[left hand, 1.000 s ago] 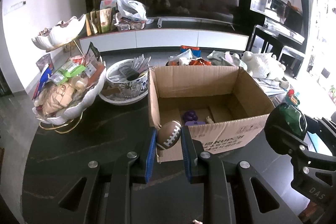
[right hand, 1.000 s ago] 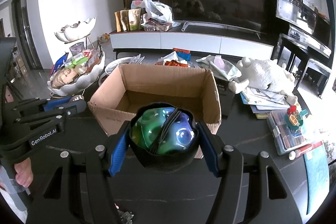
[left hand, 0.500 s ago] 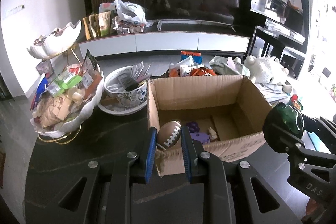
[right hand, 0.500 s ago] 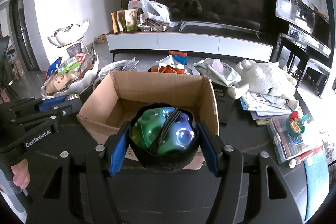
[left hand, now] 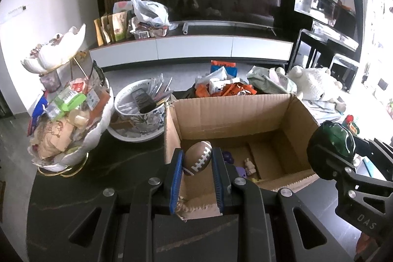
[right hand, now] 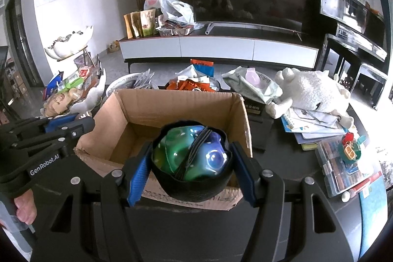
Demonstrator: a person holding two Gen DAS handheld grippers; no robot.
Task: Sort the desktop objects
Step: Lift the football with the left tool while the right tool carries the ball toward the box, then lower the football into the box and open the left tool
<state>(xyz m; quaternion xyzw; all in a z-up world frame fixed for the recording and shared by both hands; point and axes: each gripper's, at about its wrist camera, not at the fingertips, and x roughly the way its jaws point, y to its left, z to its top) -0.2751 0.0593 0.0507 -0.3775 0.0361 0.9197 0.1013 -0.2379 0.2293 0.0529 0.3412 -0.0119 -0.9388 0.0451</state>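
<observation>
A small brown toy football (left hand: 197, 158) is pinched between the blue pads of my left gripper (left hand: 197, 165), held over the near left corner of an open cardboard box (left hand: 245, 112). Small purple and beige toys (left hand: 250, 165) lie on the box floor. My right gripper (right hand: 191, 160) is shut on a black bowl-like holder with a green and blue ball (right hand: 191, 154) in it, above the box's near wall (right hand: 157, 190). In the left wrist view that ball (left hand: 331, 139) hangs at the box's right end. The left gripper (right hand: 61, 131) shows at the left of the right wrist view.
On the dark table stand a shell-shaped snack dish (left hand: 71, 129), a patterned bowl (left hand: 137, 114) of packets, snack bags (left hand: 226, 87), a white plush toy (right hand: 312, 92), books (right hand: 314, 127) and a clear case (right hand: 341, 163). A hand (right hand: 23, 210) grips the left tool.
Both grippers have moved forward toward the box, which looms larger. The football now sits past the box's near wall, and the ball hangs over the near wall.
</observation>
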